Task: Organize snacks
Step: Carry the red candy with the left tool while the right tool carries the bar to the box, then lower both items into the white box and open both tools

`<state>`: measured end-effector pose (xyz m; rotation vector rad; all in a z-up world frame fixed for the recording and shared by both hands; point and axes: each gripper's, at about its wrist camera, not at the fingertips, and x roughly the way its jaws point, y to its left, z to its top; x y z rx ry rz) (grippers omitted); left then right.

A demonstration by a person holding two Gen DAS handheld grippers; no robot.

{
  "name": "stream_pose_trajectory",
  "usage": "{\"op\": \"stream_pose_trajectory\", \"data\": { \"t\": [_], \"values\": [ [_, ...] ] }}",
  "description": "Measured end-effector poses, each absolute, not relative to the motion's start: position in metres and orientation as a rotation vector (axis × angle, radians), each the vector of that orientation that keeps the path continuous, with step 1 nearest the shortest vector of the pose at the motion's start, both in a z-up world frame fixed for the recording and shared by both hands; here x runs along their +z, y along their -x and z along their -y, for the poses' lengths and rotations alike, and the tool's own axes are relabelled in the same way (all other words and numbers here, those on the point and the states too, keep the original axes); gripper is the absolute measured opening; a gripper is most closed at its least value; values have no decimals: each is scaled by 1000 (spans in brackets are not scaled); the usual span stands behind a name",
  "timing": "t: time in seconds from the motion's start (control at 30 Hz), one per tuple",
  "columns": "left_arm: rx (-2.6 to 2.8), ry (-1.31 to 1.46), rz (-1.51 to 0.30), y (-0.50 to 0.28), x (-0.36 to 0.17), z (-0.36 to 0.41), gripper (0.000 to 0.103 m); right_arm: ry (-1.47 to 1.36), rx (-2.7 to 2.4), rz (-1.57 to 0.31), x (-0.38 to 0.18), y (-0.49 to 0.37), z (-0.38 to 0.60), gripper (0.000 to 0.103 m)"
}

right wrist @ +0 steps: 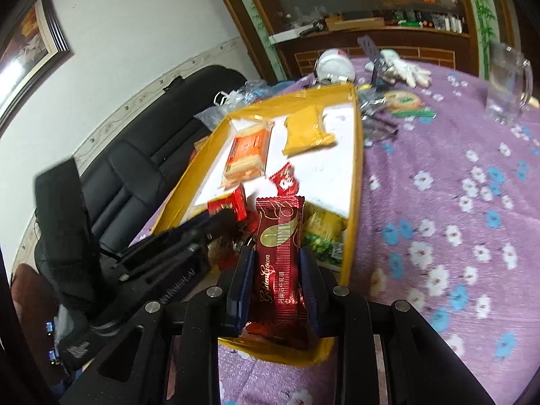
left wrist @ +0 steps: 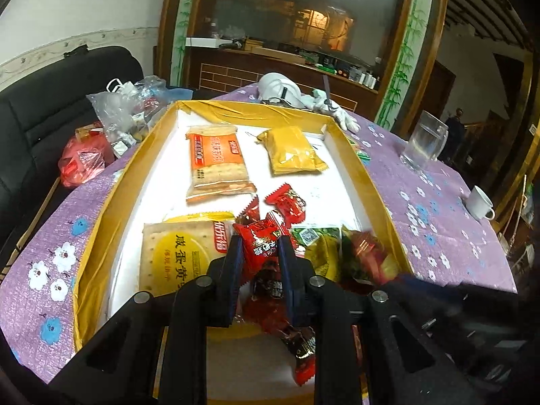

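- Left gripper pinches a red candy, long axis toward 12 o'clock.
- Right gripper pinches a wafer bar, likewise.
- Box floor bare at 1 o'clock.

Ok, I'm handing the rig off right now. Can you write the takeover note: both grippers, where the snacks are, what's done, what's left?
Left hand-held gripper: shut on a small red candy packet, over the near end of the yellow box.
Right hand-held gripper: shut on a dark red wafer bar, also above the box's near end.
In the box: orange cracker pack and yellow pouch at the far end; yellow cracker pack, red candies and green packets heaped near.
Left to do: place both held snacks; a few packets lie on the purple tablecloth beyond the box.
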<state>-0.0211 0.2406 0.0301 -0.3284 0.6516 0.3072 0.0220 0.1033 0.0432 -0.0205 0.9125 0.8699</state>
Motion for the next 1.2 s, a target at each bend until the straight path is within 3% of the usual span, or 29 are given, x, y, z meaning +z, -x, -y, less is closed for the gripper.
{"op": "stream_pose_trajectory", "data": {
  "t": [0.53, 0.73, 0.8, 0.83, 0.93, 1.0, 1.07, 1.2],
  "values": [
    [327, 278, -660, 19, 29, -235, 20, 129, 856, -838, 27, -9, -112, 31],
    [355, 270, -638, 23, 33, -235, 30, 133, 871, -789, 38, -6, -107, 32],
    [368, 263, -620, 25, 35, -235, 44, 131, 869, -782, 43, -7, -103, 33],
    [375, 257, -609, 26, 36, -234, 46, 126, 867, -778, 46, -8, -100, 33],
    [382, 238, -584, 30, 40, -232, 47, 87, 848, -775, 56, -12, -85, 48],
    [380, 219, -570, 31, 42, -228, 56, 62, 826, -778, 63, -16, -69, 59],
    [380, 198, -548, 33, 46, -224, 59, 103, 783, -766, 67, -16, -54, 68],
    [365, 150, -517, 35, 51, -214, 67, 192, 663, -724, 61, -14, -20, 80]
  ]
}}
